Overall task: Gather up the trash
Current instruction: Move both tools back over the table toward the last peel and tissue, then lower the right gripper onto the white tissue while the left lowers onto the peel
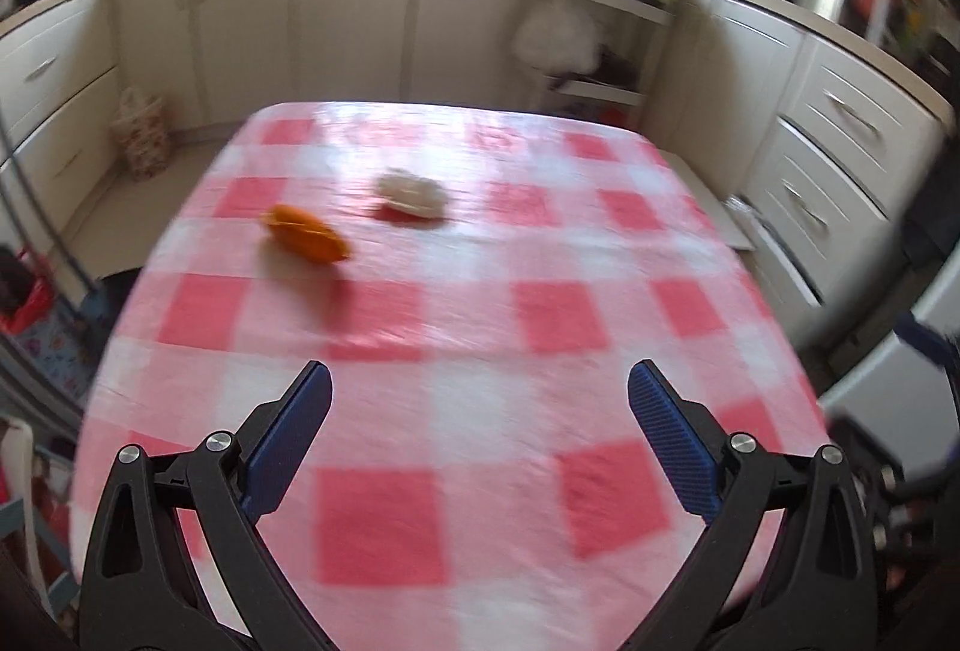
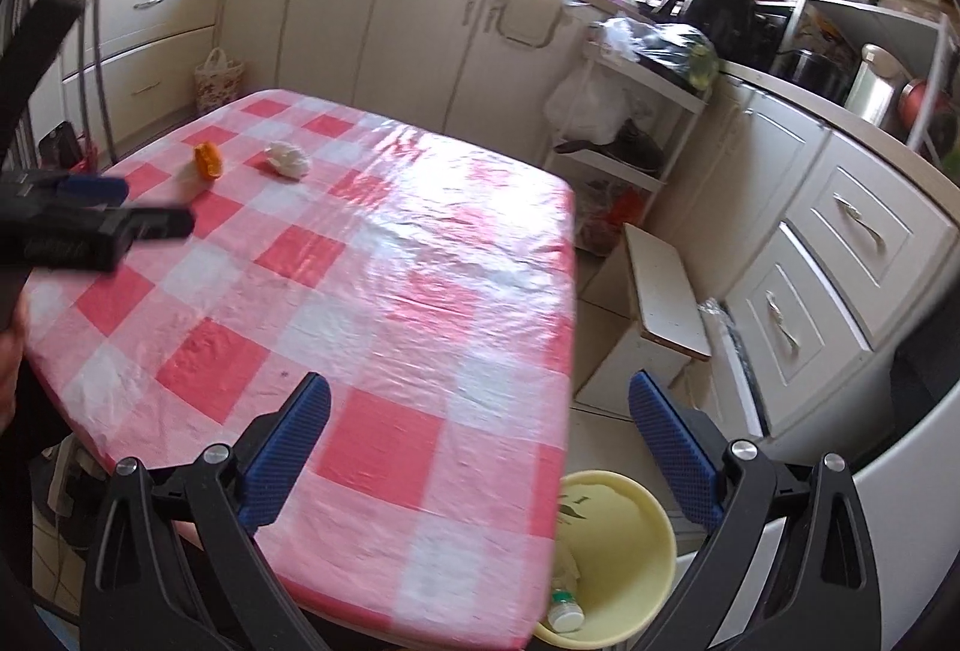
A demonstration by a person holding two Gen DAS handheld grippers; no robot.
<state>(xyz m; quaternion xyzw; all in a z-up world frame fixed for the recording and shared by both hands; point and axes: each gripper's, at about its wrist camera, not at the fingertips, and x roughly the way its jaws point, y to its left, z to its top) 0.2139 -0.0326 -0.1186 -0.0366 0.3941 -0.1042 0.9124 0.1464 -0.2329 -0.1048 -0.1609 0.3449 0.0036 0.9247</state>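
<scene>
Your left tool [image 1: 480,381] hangs wide and empty over the checked desk [image 1: 540,255]; your right tool [image 2: 480,393] is equally wide, empty. Orange peel [image 1: 309,234] sits at 11 o'clock from the left tool, crumpled white tissue [image 1: 414,195] just beside it at 12. Both look light; peel curved, slick-skinned, so pinch across its narrow edge. Tissue soft: grab mid-bulk. Yellow bin [image 2: 612,555] waits on the floor at 5 o'clock.

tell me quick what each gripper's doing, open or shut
left gripper: open, holding nothing.
right gripper: open, holding nothing.
</scene>
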